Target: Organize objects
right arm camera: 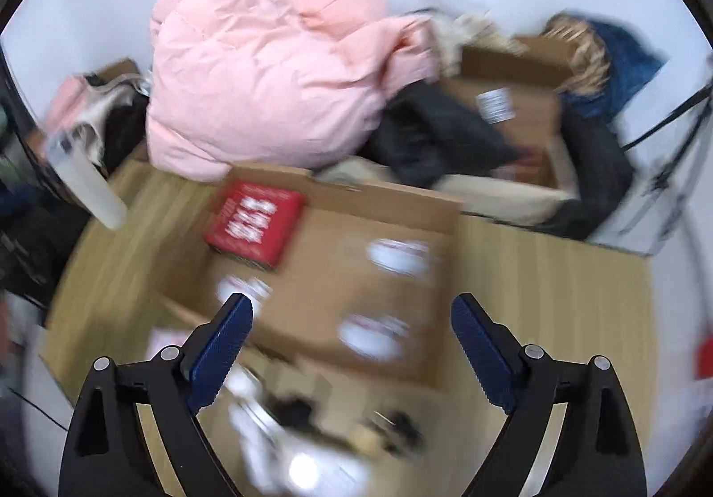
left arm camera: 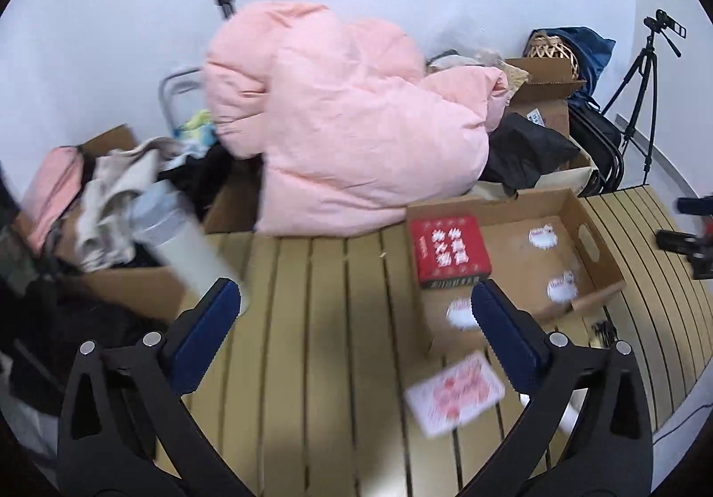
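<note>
1. Our left gripper (left arm camera: 356, 301) stands wide with nothing between its blue pads (left arm camera: 202, 332), low in the left wrist view above the slatted wooden table (left arm camera: 312, 318).
2. Our right gripper (right arm camera: 352, 314) is likewise spread wide and empty, hanging over the shallow cardboard tray (right arm camera: 356, 287).
3. In the left wrist view the tray sits right of centre; a red box (left arm camera: 450, 252) lies in its upper left corner, and round white stickers (left arm camera: 542, 236) mark its floor.
4. A white card with red print (left arm camera: 454, 392) lies on the table at lower right, just below the tray, blurred.
5. A white bottle (left arm camera: 187, 247), tilted and blurred, is at the left, close to the left finger; we cannot tell what bears it.
6. A big pink quilt (left arm camera: 347, 118) heaps along the table's far edge, hemming in the upper middle; cardboard boxes of clothes (left arm camera: 111, 194) crowd the left.
7. More boxes and dark cloth (left arm camera: 526, 149) fill the upper right, with a tripod (left arm camera: 641, 69) by the wall.
8. Bare slats between the left gripper's fingers give the freest room; the table's right edge curves away past the tray.
</note>
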A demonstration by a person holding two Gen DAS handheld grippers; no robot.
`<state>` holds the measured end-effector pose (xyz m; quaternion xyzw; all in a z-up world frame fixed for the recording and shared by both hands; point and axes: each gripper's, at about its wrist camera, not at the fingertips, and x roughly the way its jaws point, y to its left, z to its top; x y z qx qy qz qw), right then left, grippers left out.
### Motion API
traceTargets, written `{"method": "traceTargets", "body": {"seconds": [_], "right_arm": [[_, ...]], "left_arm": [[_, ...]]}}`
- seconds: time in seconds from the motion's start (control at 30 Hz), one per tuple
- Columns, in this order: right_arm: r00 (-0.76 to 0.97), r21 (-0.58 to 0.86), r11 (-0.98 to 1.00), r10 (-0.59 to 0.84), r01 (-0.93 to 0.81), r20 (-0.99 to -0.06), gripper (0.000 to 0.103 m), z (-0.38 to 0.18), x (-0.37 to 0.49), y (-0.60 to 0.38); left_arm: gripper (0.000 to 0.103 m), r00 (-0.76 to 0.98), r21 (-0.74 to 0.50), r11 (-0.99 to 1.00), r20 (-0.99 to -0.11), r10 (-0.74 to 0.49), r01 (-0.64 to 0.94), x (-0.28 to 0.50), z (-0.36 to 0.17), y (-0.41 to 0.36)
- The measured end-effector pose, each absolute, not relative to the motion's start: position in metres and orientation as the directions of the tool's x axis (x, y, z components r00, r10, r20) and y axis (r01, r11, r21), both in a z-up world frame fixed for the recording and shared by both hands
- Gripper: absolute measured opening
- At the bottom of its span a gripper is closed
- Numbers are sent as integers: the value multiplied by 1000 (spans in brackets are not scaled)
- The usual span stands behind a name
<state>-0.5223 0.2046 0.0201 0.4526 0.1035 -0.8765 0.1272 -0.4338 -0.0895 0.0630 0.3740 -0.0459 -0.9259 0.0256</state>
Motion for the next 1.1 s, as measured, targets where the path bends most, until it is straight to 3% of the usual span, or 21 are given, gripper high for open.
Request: {"method": "traceTargets", "body": {"seconds": [0.23, 0.37, 0.53, 0.7, 0.87, 1.0, 1.1], "right_arm": [[-630, -97, -945, -129, 311, -766, 93, 72, -417, 235], [-662, -73, -954, -145, 290, -735, 93, 77, -363, 239], [-684, -17, -945, -223, 325, -695, 93, 64, -265, 246], [-679, 2, -948, -229, 318, -697, 93, 34, -178, 243], [-679, 43, -949, -254, 312, -689, 93, 9, -96, 233], [-593, 252, -911, -406, 327, -695, 93, -16, -72, 232], [-588, 200, -925, -361, 323, -724, 93, -26, -76, 219]], "left_arm": [[103, -778, 145, -989, -622, -91, 0, -352, 102, -71], [103, -808, 85, -996, -586, -57, 8, -295, 109, -66], [103, -755, -23, -999, -654, 43, -37, -200, 67, -58], [103, -746, -2, -1000, -665, 15, -18, -117, 32, -50], [103, -690, -65, -997, -720, 72, -37, -68, 4, -46], [103, -711, -23, -999, -702, 37, -30, -45, -4, -38], [103, -724, -15, -999, -689, 36, -35, -41, -4, -36]]}}
